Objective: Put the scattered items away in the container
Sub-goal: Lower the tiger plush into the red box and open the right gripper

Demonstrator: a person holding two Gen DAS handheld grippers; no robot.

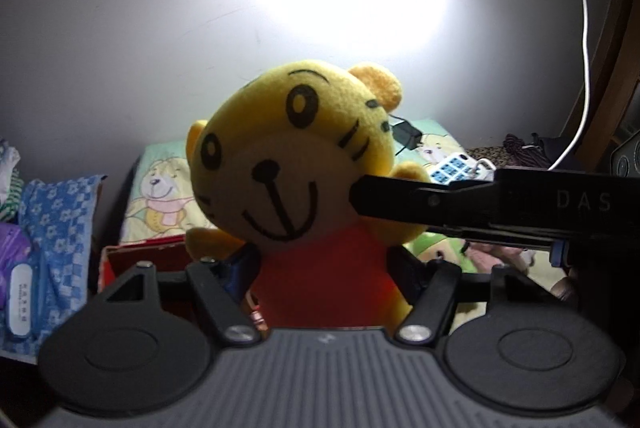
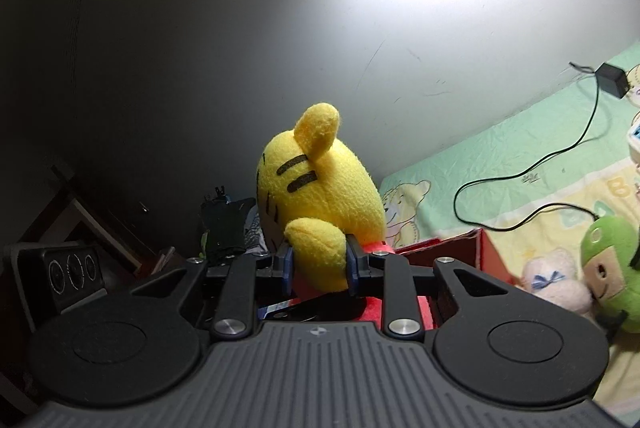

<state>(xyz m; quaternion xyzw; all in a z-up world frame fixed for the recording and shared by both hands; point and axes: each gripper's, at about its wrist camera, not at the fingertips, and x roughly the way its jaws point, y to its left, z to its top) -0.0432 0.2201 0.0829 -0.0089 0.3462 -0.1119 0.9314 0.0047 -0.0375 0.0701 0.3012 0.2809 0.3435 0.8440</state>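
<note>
A yellow tiger plush with a red shirt is held up in the air, facing the left wrist camera. My left gripper is shut on its red body. My right gripper is shut on its yellow arm; in the left wrist view its finger reaches in from the right beside the plush's cheek. A red box sits on the bed just below the plush; its rim also shows in the left wrist view.
A green plush and a pale pink plush lie on the bed sheet to the right. A black adapter with its cable and a power strip lie farther back. Blue cloth is piled at the left.
</note>
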